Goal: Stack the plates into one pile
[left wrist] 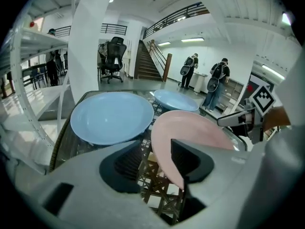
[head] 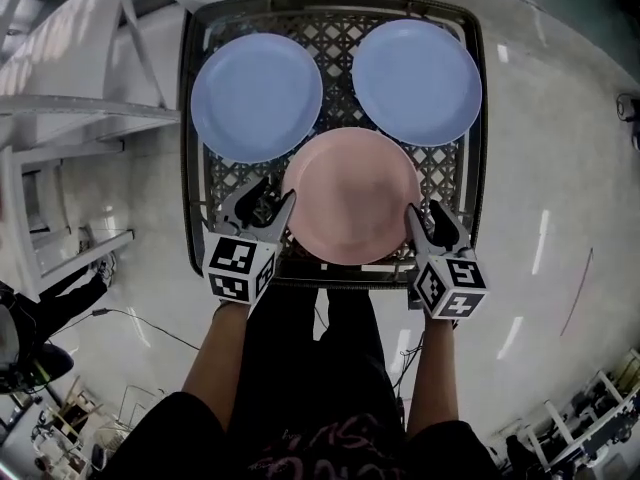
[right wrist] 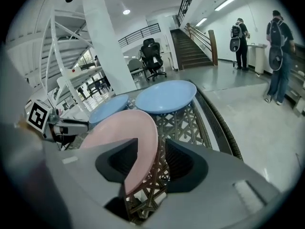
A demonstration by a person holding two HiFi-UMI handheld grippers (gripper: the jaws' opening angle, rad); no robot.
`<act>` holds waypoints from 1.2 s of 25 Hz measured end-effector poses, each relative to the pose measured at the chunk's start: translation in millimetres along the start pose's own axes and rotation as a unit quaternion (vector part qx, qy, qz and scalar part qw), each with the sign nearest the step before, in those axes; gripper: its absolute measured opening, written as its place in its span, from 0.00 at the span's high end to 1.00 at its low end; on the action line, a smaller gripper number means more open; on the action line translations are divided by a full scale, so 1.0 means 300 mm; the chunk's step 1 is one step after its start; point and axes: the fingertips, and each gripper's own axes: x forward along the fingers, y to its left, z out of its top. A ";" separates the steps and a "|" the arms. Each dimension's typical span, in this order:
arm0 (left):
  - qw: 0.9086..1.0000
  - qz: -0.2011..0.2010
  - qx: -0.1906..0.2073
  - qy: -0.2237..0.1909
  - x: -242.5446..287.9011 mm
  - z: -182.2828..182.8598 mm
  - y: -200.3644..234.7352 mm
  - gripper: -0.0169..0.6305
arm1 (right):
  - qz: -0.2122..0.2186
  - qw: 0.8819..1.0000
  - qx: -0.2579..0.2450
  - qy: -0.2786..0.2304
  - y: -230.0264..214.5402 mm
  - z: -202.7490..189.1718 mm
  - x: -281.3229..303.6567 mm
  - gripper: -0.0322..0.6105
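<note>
Head view: pink plate sits nearest, a gripper at each side!
Jaws of left gripper and right gripper stand spread, its rim between each pair, unpinched; beyond, left blue plate and right blue plate rest on the lattice tabletop.

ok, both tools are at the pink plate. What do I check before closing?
1. Left tool jaws apart: ok.
2. Pink plate rim between the left tool's jaws: ok.
3. Right tool jaws apart, with the rim between them: ok.
4. Grip closed on the rim: not ok, a gap shows at both tools.
5. Pink plate's far edge free of the left blue plate and right blue plate: cannot tell, the rims look very close in the head view.
6. Both blue plates bare, ready to take a plate: ok.
</note>
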 end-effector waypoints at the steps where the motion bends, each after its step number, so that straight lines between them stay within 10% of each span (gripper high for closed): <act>1: 1.000 0.004 -0.001 0.006 0.015 -0.017 0.000 0.68 | -0.001 1.000 -0.001 0.008 -0.008 -0.019 0.013 0.64; 30: 0.999 0.033 0.007 -0.034 0.014 0.005 -0.008 0.93 | -0.009 1.000 -0.013 -0.006 0.019 -0.008 0.023 0.89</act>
